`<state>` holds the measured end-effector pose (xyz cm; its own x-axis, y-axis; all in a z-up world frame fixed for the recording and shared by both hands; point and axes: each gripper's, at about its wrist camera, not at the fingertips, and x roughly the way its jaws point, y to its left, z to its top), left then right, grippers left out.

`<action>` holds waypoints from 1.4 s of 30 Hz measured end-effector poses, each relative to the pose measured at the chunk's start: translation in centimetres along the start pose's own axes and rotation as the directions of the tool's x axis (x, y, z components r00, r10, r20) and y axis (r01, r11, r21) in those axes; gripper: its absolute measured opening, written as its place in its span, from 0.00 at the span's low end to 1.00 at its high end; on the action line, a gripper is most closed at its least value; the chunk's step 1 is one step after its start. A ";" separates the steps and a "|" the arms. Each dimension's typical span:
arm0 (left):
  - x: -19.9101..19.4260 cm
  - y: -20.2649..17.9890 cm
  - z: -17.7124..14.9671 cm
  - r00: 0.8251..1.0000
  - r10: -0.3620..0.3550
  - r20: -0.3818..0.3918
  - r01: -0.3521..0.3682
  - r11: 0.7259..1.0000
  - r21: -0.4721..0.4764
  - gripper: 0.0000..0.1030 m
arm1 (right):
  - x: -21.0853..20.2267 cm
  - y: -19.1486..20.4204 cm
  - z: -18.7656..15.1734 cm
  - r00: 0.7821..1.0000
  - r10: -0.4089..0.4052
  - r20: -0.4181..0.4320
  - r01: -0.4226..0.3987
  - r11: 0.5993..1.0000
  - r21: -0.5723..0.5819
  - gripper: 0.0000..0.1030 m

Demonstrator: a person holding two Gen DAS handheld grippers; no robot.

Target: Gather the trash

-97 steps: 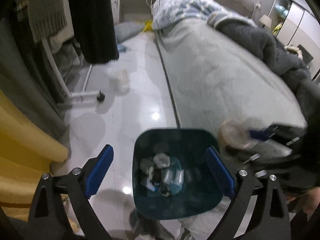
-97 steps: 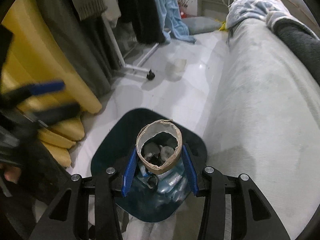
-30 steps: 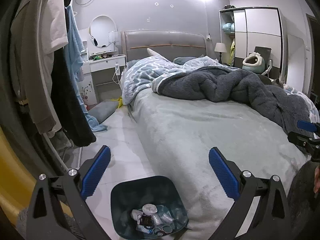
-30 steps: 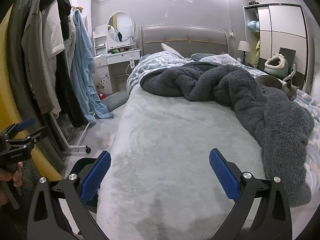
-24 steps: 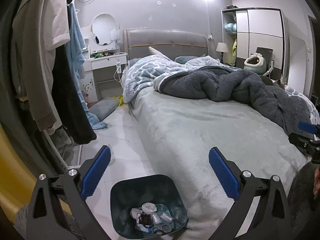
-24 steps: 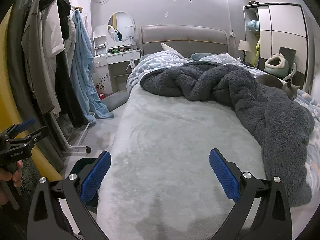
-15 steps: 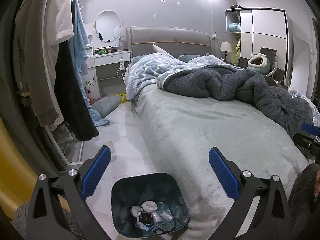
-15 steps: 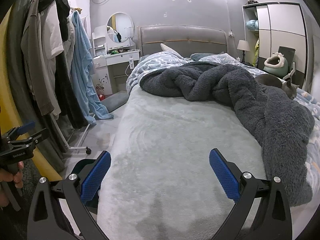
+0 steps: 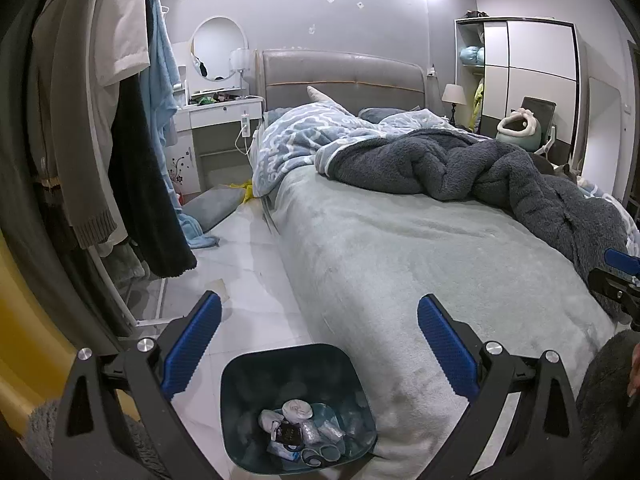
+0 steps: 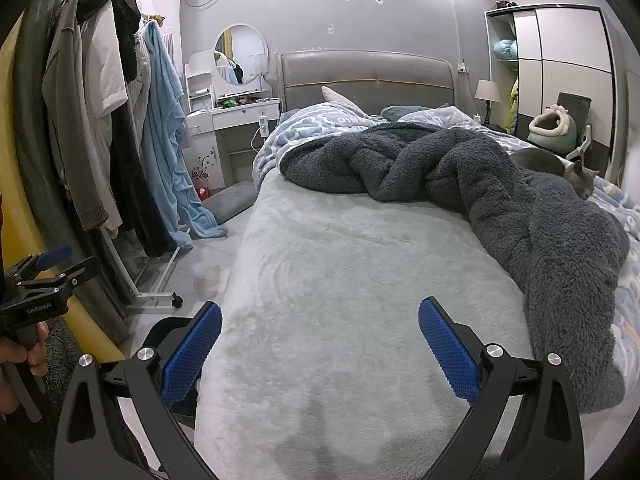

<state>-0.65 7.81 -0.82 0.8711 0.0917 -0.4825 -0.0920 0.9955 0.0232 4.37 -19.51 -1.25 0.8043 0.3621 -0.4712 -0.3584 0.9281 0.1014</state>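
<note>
A dark teal trash bin stands on the floor against the bed's near corner, holding several crumpled wrappers and scraps. My left gripper hangs open above the bin with nothing between its blue pads. My right gripper is open too, held empty over the grey bedspread; the bin's rim peeks out behind its left finger. A flat piece of paper lies on the floor by the clothes rack.
A wheeled clothes rack full of hanging garments lines the left side. A dark fleece blanket is heaped on the bed, with a grey cat beside it. A white dresser stands at the back. A yellow curtain is at far left.
Both grippers rose from the bin to look across the room. The cardboard roll once held in the right gripper is gone and that gripper now stands open. Lately the left view drifted slightly.
</note>
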 end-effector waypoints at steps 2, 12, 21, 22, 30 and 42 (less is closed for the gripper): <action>0.0 -0.1 0.0 1.000 0.000 0.000 0.000 1.000 -0.001 0.97 | 0.1 0.0 -0.1 1.000 0.000 -0.002 0.000 1.000 -0.003 0.97; 0.0 0.0 0.0 1.000 0.000 -0.001 0.000 1.000 -0.002 0.97 | 0.1 -0.3 0.0 1.000 0.004 -0.003 -0.004 1.000 -0.007 0.97; 0.0 0.0 0.1 1.000 -0.001 0.000 0.001 1.000 0.000 0.97 | 0.0 -0.3 0.0 1.000 0.004 -0.003 -0.004 1.000 -0.007 0.97; 0.0 0.0 0.1 1.000 -0.002 0.000 0.002 1.000 -0.001 0.97 | 0.0 -0.3 0.0 1.000 0.004 -0.003 -0.004 1.000 -0.008 0.97; 0.1 -0.1 -0.2 1.000 -0.002 -0.004 0.002 1.000 -0.004 0.97 | 0.0 -0.2 0.0 1.000 0.002 -0.003 -0.002 1.000 -0.009 0.97; 0.1 -0.2 -0.3 1.000 -0.002 -0.006 0.002 1.000 -0.005 0.97 | 0.0 -0.1 0.1 1.000 0.003 -0.004 -0.003 1.000 -0.014 0.97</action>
<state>-0.70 7.59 -1.07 0.8683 0.0898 -0.4878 -0.0927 0.9955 0.0183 4.44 -19.60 -1.19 0.8012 0.3645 -0.4746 -0.3675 0.9256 0.0904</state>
